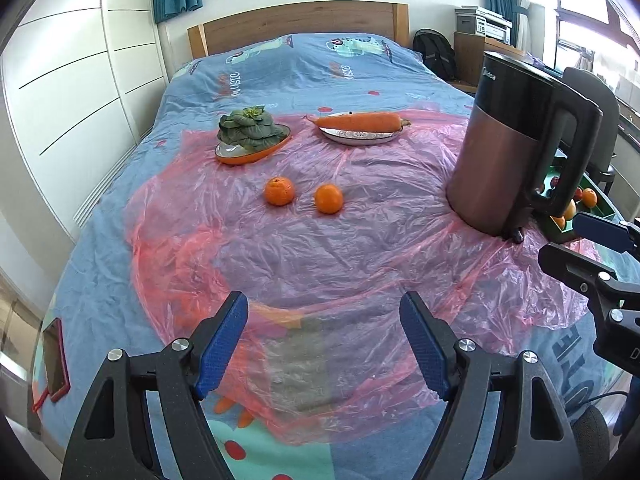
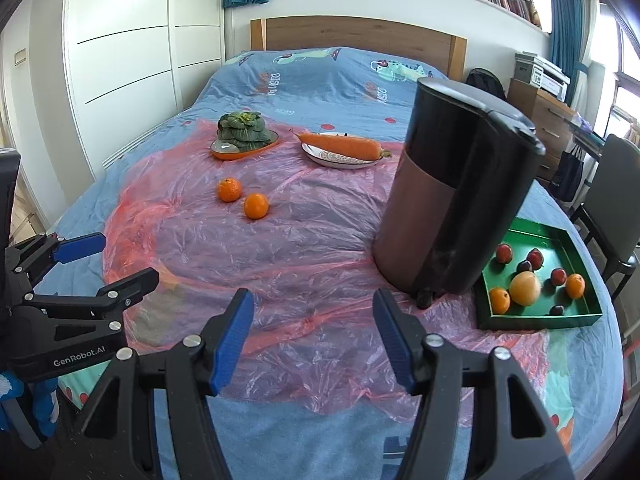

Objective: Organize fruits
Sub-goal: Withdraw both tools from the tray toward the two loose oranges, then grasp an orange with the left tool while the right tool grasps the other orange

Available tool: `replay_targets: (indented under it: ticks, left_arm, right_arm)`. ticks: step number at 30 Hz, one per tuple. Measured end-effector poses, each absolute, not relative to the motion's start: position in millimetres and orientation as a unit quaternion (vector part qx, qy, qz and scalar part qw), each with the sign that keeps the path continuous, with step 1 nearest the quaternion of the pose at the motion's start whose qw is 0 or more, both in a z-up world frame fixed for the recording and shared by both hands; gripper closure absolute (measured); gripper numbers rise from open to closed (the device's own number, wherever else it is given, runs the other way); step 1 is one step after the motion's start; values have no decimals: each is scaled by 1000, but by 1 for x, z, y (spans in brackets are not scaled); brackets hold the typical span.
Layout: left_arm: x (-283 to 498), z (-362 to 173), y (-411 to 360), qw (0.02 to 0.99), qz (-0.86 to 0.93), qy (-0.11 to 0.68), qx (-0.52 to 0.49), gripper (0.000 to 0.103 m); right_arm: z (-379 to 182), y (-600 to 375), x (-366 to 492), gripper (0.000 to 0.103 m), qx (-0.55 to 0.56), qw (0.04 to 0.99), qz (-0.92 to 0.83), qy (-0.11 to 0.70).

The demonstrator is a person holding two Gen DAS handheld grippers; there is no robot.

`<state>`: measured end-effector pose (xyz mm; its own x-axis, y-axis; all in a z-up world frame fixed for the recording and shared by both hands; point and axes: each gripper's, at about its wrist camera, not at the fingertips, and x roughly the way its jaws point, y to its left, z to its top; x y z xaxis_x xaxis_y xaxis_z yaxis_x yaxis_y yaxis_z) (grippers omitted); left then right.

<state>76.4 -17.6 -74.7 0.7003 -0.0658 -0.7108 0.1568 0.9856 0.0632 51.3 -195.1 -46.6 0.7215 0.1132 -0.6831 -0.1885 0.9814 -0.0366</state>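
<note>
Two oranges lie side by side on the pink plastic sheet in mid-bed, the left one (image 1: 279, 191) (image 2: 229, 189) and the right one (image 1: 329, 199) (image 2: 256, 206). A green tray (image 2: 576, 240) at the right holds several fruits: oranges (image 2: 499, 300), a large yellow-orange fruit (image 2: 525, 288) and dark red plums (image 2: 504, 253). In the left wrist view the tray (image 1: 600, 208) is mostly hidden behind the kettle. My left gripper (image 1: 324, 344) is open and empty above the sheet's near part. My right gripper (image 2: 314, 340) is open and empty, left of the tray.
A tall copper and black kettle (image 1: 516, 148) (image 2: 456, 200) stands between the oranges and the tray. An orange dish of greens (image 1: 250, 132) (image 2: 245, 136) and a plate with a carrot (image 1: 360, 124) (image 2: 340, 148) sit farther back. A red phone (image 1: 54, 356) lies at the bed's left edge.
</note>
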Motion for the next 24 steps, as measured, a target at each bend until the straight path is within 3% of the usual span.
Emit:
replay_targets:
  ticks: [11,24]
  left_arm:
    - [121,-101,21,913,-43,405,37,29]
    - [245,-126,51,904,-69,422,24,30]
  right_arm:
    - [-71,-153,98,13,-67,915,112,383]
    - [-114,-115,211,13,-43,907,138,395]
